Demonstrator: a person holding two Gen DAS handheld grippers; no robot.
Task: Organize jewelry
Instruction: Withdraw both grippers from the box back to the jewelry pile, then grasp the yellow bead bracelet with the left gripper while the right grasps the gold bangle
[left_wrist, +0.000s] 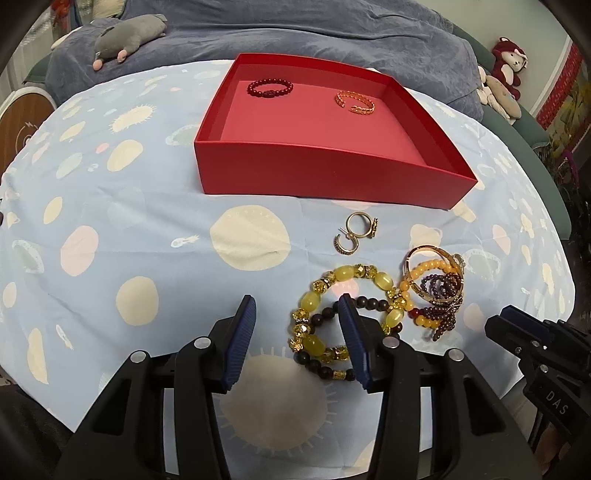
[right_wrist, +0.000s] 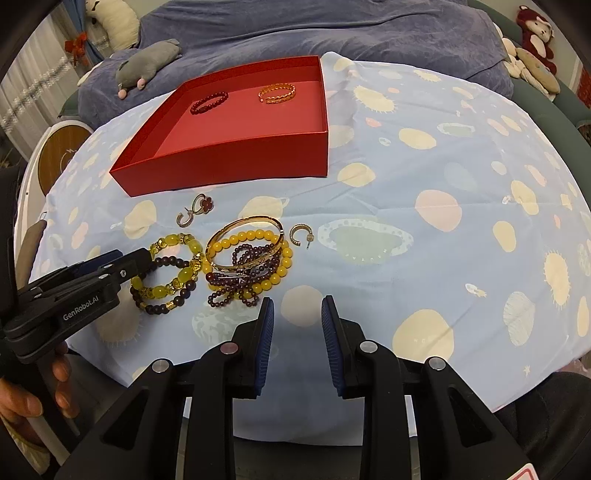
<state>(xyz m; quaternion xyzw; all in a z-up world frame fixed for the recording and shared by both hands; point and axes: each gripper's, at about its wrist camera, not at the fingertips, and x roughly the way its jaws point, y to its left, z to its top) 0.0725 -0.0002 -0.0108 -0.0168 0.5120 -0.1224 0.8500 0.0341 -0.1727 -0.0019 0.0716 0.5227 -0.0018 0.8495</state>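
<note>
We hold our left gripper (left_wrist: 297, 310) low with jaws spread wide. Our right gripper (right_wrist: 297, 308) hovers, jaws parted and empty.

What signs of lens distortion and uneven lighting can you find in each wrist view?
Left wrist view: the red box has bowed edges, the corners go black, and a faint pink glow sits on the cloth by the yellow bead bracelet. Right wrist view: the table edge curves like a dome, and the left gripper looks stretched near the frame's side.

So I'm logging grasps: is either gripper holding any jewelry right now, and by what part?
Nothing is held. The left gripper is open beside the yellow bead bracelet; the right gripper is open over bare cloth.
</note>
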